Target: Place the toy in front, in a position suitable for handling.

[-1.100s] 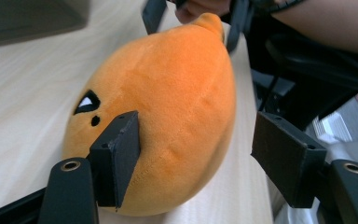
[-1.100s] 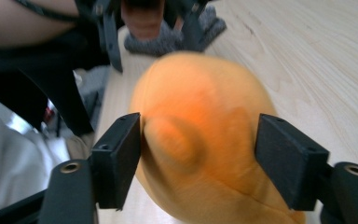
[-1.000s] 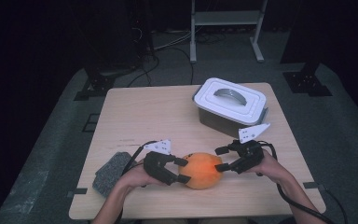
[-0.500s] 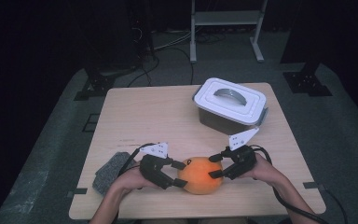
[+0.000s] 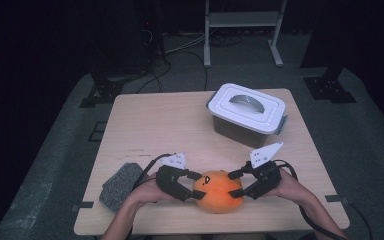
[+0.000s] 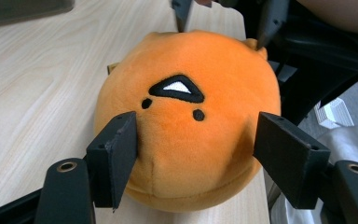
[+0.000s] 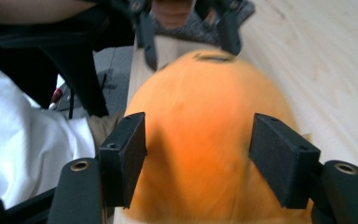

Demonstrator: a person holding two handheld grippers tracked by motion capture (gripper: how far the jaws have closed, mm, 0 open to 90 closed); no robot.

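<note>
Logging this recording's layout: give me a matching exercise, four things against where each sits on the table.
Things:
1. orange plush toy
2. lidded container
3. grey cloth
4. left gripper

Places:
A. far right part of the table
B. near left corner
C. near edge, between the two grippers
D. against the toy's left side

Pairs: 1-C, 2-A, 3-B, 4-D

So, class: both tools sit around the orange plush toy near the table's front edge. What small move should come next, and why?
Probably close both tools a little further. The left tool and right tool straddle the orange plush toy from opposite sides, and the right jaws have just been closing. The toy still rests on the table, so firm the grip before lifting.
</note>
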